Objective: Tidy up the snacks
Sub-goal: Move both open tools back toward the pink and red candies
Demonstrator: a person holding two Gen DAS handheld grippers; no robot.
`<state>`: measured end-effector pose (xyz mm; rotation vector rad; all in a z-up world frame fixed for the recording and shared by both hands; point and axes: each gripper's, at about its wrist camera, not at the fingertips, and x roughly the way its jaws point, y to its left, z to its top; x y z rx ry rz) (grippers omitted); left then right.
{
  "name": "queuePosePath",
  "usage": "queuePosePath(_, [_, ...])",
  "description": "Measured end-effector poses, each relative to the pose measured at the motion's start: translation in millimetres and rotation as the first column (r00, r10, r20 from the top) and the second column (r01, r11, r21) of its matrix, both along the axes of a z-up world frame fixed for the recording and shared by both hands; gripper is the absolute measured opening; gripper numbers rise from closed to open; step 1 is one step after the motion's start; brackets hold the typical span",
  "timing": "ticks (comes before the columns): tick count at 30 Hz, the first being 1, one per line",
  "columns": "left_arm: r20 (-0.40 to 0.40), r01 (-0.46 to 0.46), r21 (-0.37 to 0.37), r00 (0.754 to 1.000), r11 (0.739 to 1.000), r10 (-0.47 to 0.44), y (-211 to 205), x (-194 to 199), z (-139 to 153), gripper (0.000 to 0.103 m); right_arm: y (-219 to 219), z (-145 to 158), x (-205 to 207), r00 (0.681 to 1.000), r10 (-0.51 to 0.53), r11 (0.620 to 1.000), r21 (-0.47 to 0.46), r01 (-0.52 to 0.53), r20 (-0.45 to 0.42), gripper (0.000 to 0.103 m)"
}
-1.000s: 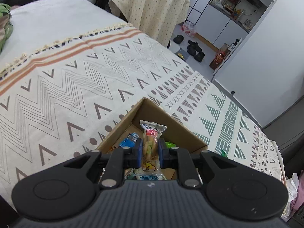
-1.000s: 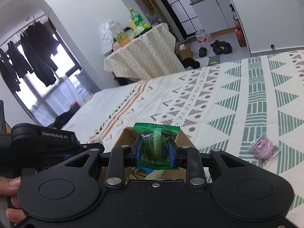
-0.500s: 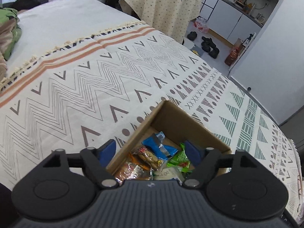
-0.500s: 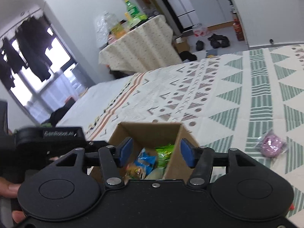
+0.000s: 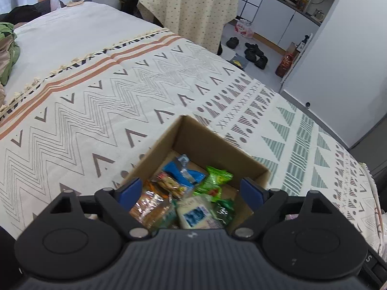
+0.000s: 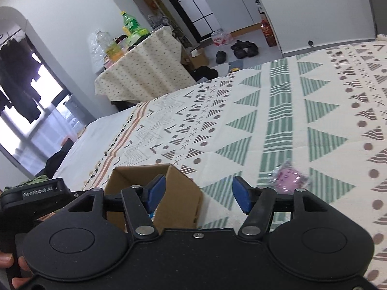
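Observation:
A brown cardboard box sits on the patterned bedspread and holds several snack packets: a blue one, a green one, a white one and an orange one. My left gripper is open and empty just above the box. My right gripper is open and empty beside the box, to its right. A pink snack packet lies on the bedspread right of the right gripper.
The bedspread covers a wide bed. A table with a dotted cloth carries bottles beyond the bed. Shoes and a cabinet stand on the floor past the bed's far edge. The other hand-held gripper is at the left.
Both grippers opened and dropped their packets into the box: the left a bread-stick packet, the right a green packet. The right gripper then swung right, off the box, toward the pink packet.

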<state>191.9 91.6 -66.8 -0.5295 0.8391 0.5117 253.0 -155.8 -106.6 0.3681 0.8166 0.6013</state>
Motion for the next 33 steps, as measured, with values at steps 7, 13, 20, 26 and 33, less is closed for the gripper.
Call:
queuePosePath(7, [0.016, 0.046, 0.018, 0.999, 0.999, -0.046, -25, -3, 7, 0.095, -19, 0, -2, 0.999, -0.036, 0.999, 0.012, 0.036, -0.03, 0.067])
queuePosePath(13, [0.017, 0.103, 0.009, 0.995, 0.995, -0.103, -47, -2, 7, 0.096, -35, 2, -12, 0.998, -0.056, 0.998, -0.024, 0.056, -0.027, 0.071])
queuePosePath(20, [0.011, 0.183, -0.02, 0.983, 0.983, -0.182, -71, -2, 5, 0.102, -52, 3, -31, 0.996, -0.087, 0.993, -0.081, 0.084, -0.033, 0.081])
queuePosePath(26, [0.01, 0.249, -0.029, 0.968, 0.968, -0.249, -93, -4, 3, 0.102, -63, 7, -40, 0.992, -0.124, 0.987, -0.107, 0.12, -0.028, 0.086])
queuePosePath(33, [-0.01, 0.273, -0.04, 0.962, 0.961, -0.274, -107, -4, -3, 0.102, -72, 8, -45, 0.984, -0.175, 0.974, -0.152, 0.169, -0.027, 0.086])
